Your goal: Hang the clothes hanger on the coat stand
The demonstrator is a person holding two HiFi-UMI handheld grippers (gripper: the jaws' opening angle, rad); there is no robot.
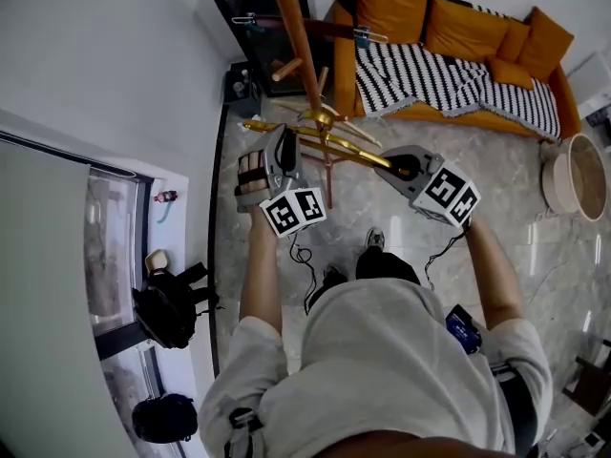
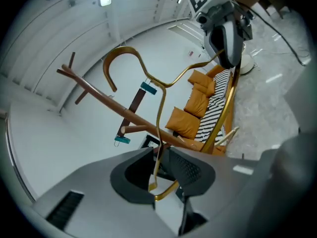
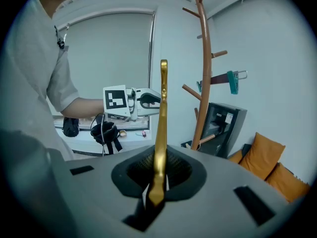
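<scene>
My left gripper (image 2: 159, 177) has its jaws drawn in narrow on the gold clothes hanger (image 2: 157, 114). It nips the wire at one bent end of the frame, and the wire runs straight up out of the pads. My right gripper (image 3: 157, 175) is pinched down the same way on the other end, where a flat gold bar stands upright between its jaws. In the head view the clothes hanger spans the gap between the two grippers, carried in the air above the floor.

Just beyond both grippers rises the wooden coat stand (image 1: 294, 27). Seen from the left gripper, the hanger's hook curls up close beside the pole; I cannot tell whether it touches. A brown clip hanger (image 3: 225, 79) with teal clips hangs from a peg, above and to the right of the right gripper. A black cabinet (image 3: 223, 128) stands at the foot of the coat stand.

Farther out past the right gripper is an orange sofa (image 1: 458, 27) with a black-and-white striped throw (image 1: 449, 79) over it. A round basket (image 1: 573, 175) sits on the floor well off to that gripper's right.
</scene>
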